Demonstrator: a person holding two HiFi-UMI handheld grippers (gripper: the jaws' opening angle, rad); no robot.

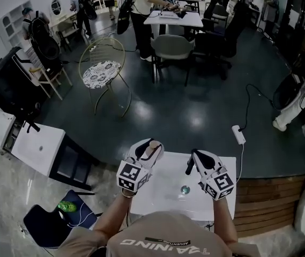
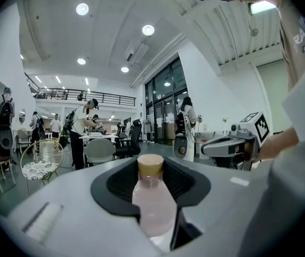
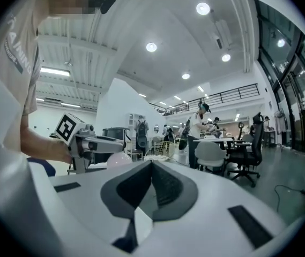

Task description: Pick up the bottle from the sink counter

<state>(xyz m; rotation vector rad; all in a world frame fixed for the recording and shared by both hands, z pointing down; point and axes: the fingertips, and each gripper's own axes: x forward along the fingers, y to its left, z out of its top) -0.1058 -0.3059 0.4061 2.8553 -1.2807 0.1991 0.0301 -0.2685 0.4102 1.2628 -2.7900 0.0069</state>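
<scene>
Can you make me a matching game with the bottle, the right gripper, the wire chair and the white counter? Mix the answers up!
Things:
1. bottle
2. right gripper
3. wire chair
4. white counter

Where or how:
A. jaws together, nothing in them
B. right below both grippers
C. gripped in the left gripper
D. standing out on the dark floor

Pairs: 1-C, 2-A, 3-D, 4-B

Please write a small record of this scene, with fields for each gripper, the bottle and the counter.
left gripper: closed on the bottle, one pad on each side of its body
bottle: pale pink, tan cap, held in the jaws, not standing on the counter
right gripper: jaws together, nothing between them
counter: white, with a round drain
</scene>
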